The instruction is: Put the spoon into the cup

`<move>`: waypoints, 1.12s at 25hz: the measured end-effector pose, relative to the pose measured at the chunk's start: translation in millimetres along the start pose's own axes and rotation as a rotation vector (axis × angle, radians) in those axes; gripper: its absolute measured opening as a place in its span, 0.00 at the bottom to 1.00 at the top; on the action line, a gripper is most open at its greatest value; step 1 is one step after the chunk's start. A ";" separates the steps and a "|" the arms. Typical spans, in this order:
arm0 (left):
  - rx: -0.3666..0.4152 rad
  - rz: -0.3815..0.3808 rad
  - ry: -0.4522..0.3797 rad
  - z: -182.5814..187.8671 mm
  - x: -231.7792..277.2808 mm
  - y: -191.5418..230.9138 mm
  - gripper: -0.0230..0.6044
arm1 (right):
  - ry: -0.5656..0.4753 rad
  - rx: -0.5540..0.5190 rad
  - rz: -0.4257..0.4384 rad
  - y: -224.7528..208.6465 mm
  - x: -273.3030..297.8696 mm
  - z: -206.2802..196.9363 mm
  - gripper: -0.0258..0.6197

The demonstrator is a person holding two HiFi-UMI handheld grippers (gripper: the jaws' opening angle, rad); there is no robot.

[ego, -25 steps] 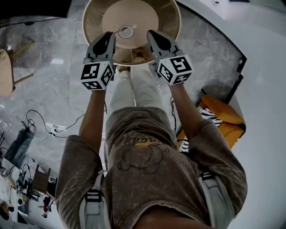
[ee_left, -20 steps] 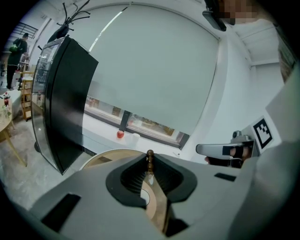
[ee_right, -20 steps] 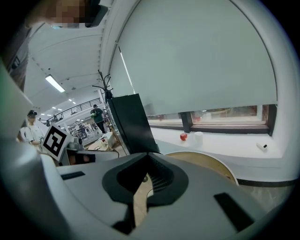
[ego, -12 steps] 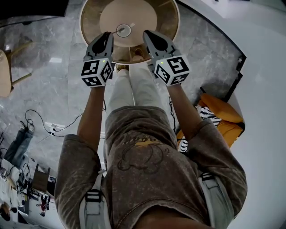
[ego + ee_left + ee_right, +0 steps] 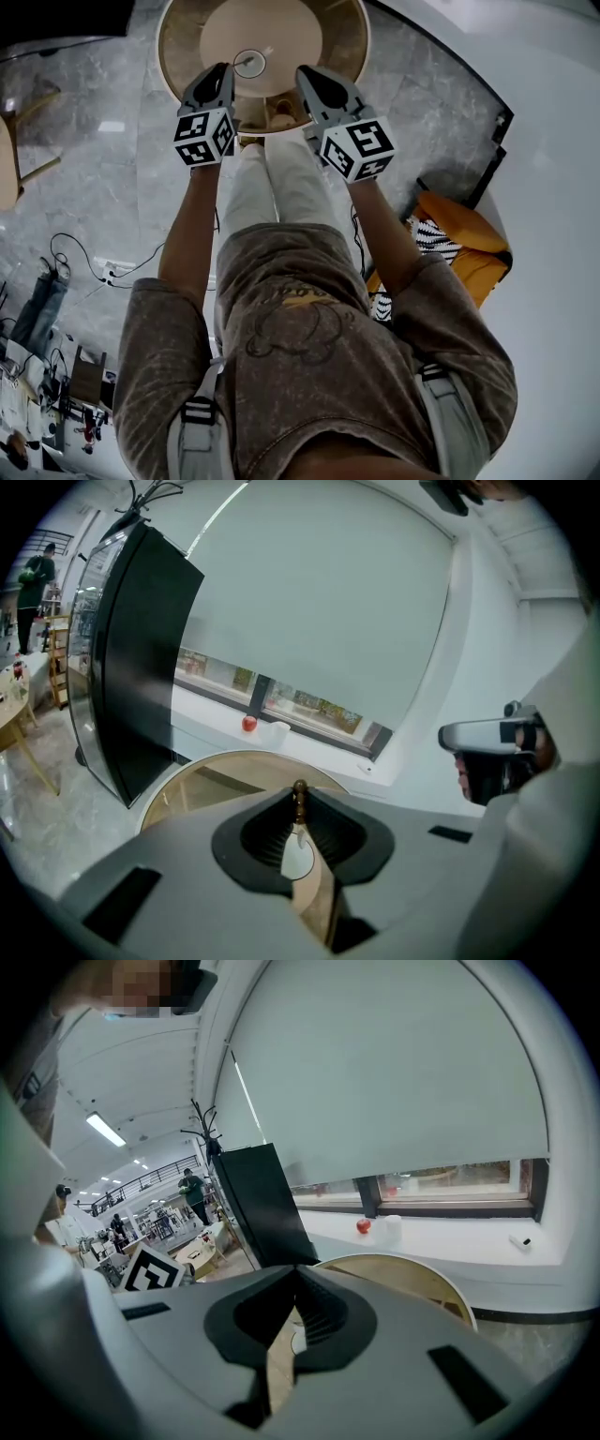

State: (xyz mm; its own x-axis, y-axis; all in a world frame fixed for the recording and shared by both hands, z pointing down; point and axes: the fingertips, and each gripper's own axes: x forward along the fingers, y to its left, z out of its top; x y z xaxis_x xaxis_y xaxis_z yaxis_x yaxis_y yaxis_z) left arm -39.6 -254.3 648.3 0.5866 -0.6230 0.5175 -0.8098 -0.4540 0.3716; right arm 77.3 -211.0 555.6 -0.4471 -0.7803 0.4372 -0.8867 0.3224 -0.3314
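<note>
A small white cup (image 5: 248,63) stands on the round wooden table (image 5: 300,23). My left gripper (image 5: 228,69) hovers at the cup's left rim, shut on the spoon (image 5: 299,792). The spoon's brown beaded handle end pokes up between the jaw tips, and its lower part hangs down over the cup (image 5: 298,860). I cannot tell whether the spoon's bowl is inside the cup. My right gripper (image 5: 306,75) is held to the right of the cup, above the table's near edge. Its jaws meet at the tips (image 5: 297,1271) with nothing in them.
A red apple (image 5: 248,724) and a white mug (image 5: 277,729) sit on the window sill beyond the table. A tall black cabinet (image 5: 141,658) stands to the left. An orange bag (image 5: 464,234) lies on the floor at the right, and cables (image 5: 84,258) at the left.
My left gripper has sunk toward the table with the spoon, and its tips have come right next to the cup. The right gripper has kept almost still.
</note>
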 end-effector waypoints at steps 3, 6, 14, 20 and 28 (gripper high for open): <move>0.004 0.006 0.026 -12.7 11.3 -2.7 0.12 | 0.001 0.006 0.001 -3.1 -4.3 -2.3 0.07; 0.029 0.010 0.059 -28.1 23.8 -2.8 0.12 | 0.006 0.011 0.003 -5.2 -5.6 -6.1 0.07; 0.022 0.037 0.129 -57.0 52.9 22.1 0.12 | 0.030 0.027 -0.009 -8.8 4.4 -11.6 0.07; 0.027 0.042 0.161 -72.7 70.5 31.8 0.12 | 0.050 0.037 -0.002 -7.8 13.2 -21.8 0.07; 0.023 0.046 0.180 -79.9 82.0 32.0 0.12 | 0.060 0.045 0.001 -7.3 14.4 -25.7 0.07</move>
State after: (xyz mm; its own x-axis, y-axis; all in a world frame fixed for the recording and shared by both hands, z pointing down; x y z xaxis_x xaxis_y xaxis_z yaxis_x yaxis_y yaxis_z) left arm -17.6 -269.0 764.2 0.5374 -0.5205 0.6635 -0.8342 -0.4436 0.3276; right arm 74.4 -210.8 585.8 -0.4552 -0.7459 0.4862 -0.8808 0.2973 -0.3686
